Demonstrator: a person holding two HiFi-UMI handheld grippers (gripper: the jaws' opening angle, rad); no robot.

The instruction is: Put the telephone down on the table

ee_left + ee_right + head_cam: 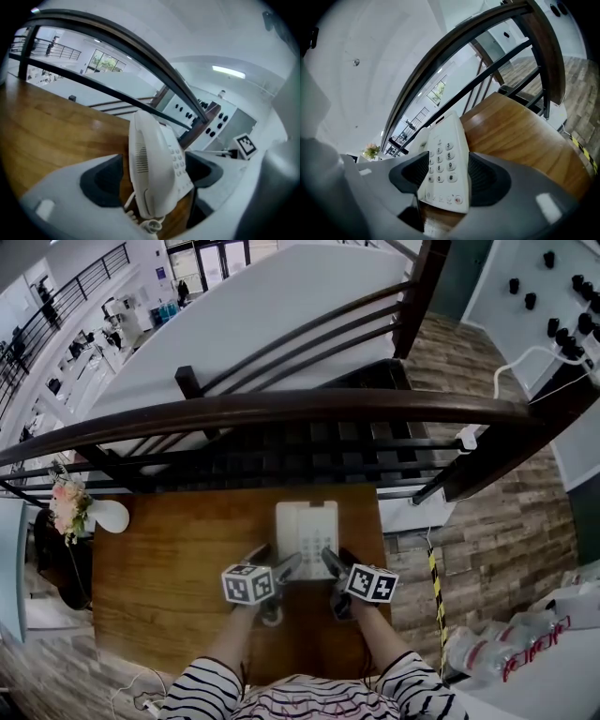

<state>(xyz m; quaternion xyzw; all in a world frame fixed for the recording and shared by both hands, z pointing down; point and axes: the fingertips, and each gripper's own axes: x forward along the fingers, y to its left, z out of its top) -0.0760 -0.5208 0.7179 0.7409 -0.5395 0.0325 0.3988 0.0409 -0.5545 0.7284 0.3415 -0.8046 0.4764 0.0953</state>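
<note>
Here, wooden table (159,568) beside railing (281,407).

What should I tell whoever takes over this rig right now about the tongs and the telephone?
Left tongs: open, straddling the telephone's near end, not gripping.
Right tongs: open, likewise around the near end.
Telephone: lying keypad up on the wooden table, handset in its cradle.
Done: telephone appears set down.
Left: draw both tongs clear without nudging it.
</note>
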